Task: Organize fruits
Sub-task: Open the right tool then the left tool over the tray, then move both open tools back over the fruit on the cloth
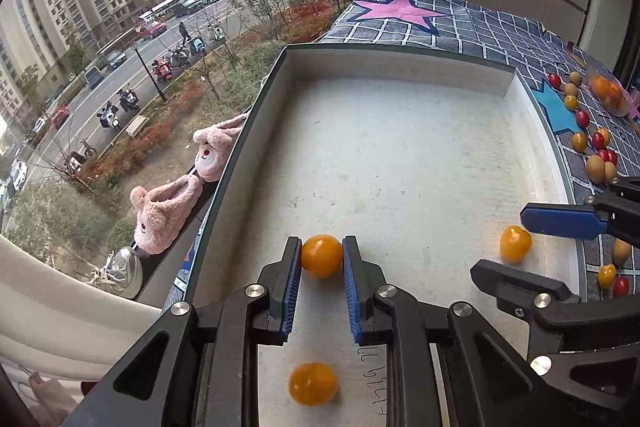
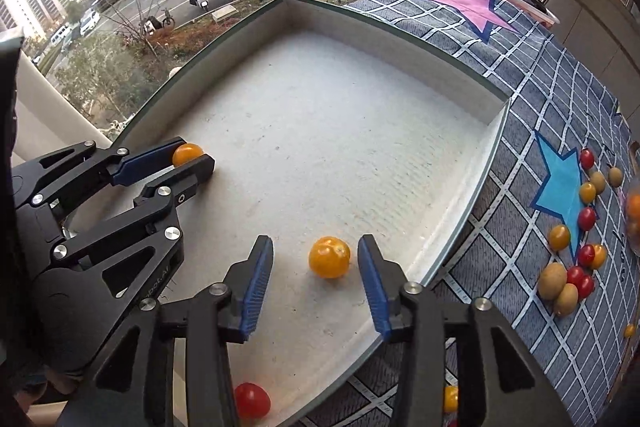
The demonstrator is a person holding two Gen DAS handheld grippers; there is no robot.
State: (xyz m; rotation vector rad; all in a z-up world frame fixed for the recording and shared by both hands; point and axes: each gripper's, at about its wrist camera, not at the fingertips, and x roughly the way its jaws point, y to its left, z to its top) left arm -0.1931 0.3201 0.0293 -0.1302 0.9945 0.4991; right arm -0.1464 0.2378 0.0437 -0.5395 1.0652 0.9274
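A shallow white box (image 1: 400,83) (image 2: 496,131) lies on a checked blue cloth. My left gripper (image 1: 322,257) is shut on a yellow cherry tomato (image 1: 322,255) low over the box floor; it also shows in the right wrist view (image 2: 191,157), with the tomato (image 2: 186,153) between its pads. My right gripper (image 2: 316,269) is open, with a second yellow tomato (image 2: 329,257) lying on the box floor between its fingers, touching neither; the left wrist view shows this gripper (image 1: 520,247) and tomato (image 1: 515,243). A third yellow tomato (image 1: 313,383) and a red tomato (image 2: 252,399) lie in the box's near end.
Several red and yellow cherry tomatoes and brown longans (image 2: 568,259) (image 1: 592,139) lie scattered on the cloth (image 2: 520,187) right of the box. A bag of oranges (image 1: 608,91) sits far right. A window and sill with pink slippers (image 1: 168,207) run along the left.
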